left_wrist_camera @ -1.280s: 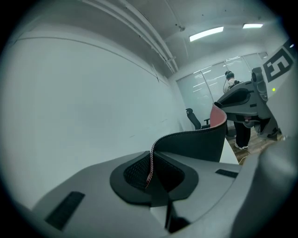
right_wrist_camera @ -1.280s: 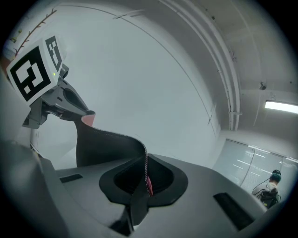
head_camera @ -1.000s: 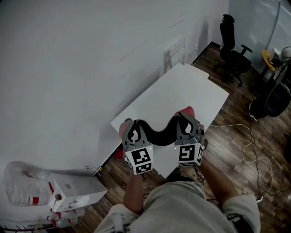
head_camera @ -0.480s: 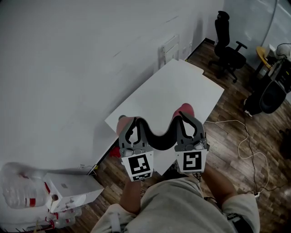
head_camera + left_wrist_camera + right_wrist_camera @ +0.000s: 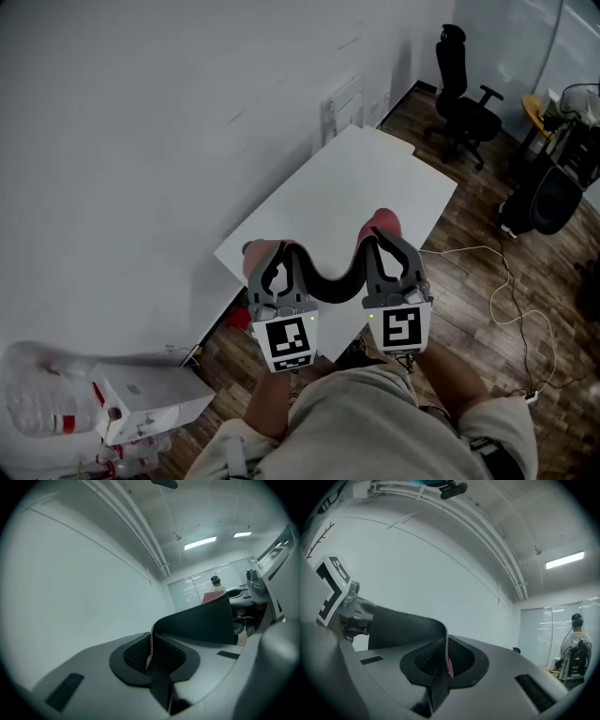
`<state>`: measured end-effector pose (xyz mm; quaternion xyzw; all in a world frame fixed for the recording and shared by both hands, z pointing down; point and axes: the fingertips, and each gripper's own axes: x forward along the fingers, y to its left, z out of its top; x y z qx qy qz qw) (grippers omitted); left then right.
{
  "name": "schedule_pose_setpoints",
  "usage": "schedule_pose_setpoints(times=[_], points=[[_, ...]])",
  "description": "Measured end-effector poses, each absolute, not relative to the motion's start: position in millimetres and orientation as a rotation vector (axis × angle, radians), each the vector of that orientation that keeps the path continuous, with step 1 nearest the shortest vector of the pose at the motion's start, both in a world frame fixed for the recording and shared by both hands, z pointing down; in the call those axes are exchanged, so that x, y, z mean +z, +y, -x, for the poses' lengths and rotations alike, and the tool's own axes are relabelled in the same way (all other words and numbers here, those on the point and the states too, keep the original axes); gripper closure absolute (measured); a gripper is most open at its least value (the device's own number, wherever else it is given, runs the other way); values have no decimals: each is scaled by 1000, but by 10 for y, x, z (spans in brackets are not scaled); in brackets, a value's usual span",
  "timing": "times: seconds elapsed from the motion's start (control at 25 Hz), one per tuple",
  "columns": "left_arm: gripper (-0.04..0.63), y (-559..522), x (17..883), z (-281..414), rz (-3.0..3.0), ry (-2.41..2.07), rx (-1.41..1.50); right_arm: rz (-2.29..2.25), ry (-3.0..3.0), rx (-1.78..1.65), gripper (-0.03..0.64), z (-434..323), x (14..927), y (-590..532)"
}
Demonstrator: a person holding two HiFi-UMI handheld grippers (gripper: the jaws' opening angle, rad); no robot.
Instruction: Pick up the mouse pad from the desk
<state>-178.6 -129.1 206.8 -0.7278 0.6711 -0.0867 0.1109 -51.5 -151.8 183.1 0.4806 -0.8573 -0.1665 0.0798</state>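
Risen a little since a second ago, my left gripper (image 5: 277,266) and right gripper (image 5: 384,251), fingers (image 5: 394,266) clenched on opposite ends of the mouse pad (image 5: 326,284), hold it sagging well above the surface (image 5: 375,178); lifting looks done, so next I just keep the grip steady.

The near edge of the desk (image 5: 347,183) hides behind the mouse pad (image 5: 330,284), left hand-held gripper (image 5: 277,258) and right hand-held gripper (image 5: 382,246).

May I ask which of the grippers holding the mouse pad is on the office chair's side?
The right gripper; the left gripper holds the other end of the mouse pad, by the wall.
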Motion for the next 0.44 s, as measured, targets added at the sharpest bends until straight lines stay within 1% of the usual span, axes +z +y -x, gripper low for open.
schedule_pose_setpoints(times=[0.44], points=[[561, -1324, 2058, 1623, 2194, 1916, -230, -1460, -2573, -517, 565, 419, 1782, -1522]])
